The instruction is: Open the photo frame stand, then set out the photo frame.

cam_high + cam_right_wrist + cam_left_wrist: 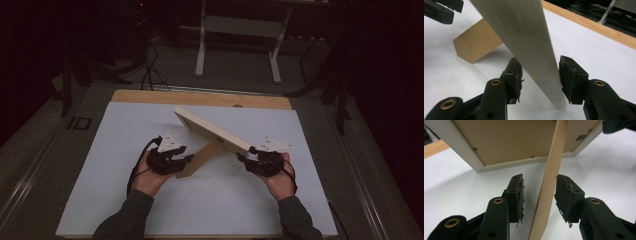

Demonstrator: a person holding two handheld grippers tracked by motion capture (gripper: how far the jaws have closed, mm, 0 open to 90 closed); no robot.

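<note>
On the white table cover (125, 165), near its middle: one picture frame (212, 131), pale wood, standing tilted on its lower edge, back face turned toward the person.

Item, frame back: brown board panel (506, 140) inside a whitish border, small metal tabs along the rim, as seen in the left gripper view.

Item, easel stand (200, 159): a brown strip hinged to the back of the frame, angled down to the cover toward the left gripper; its foot rests on the white surface.

Item, left gripper (539, 195): held in the person's left hand (145, 177), just beside the stand's lower end. Jaws apart, with the strip (549, 182) running up between them. The right-hand pad looks very close to the strip's edge, possibly brushing it; the left-hand pad stands clear with a gap. No clamp on the strip.

Item, right gripper (540, 75): held in the right hand (281, 181), at the frame's near right corner. Jaws apart, the frame's pale edge (534, 57) passing between them. The pad on the right lies against or just beside the edge; the other pad is separated from it by a visible gap.

Item, table (200, 97): a wooden edge shows beyond the far side of the white cover.

Surroundings: dark floor, with a white desk base (240, 40) well behind the table.
</note>
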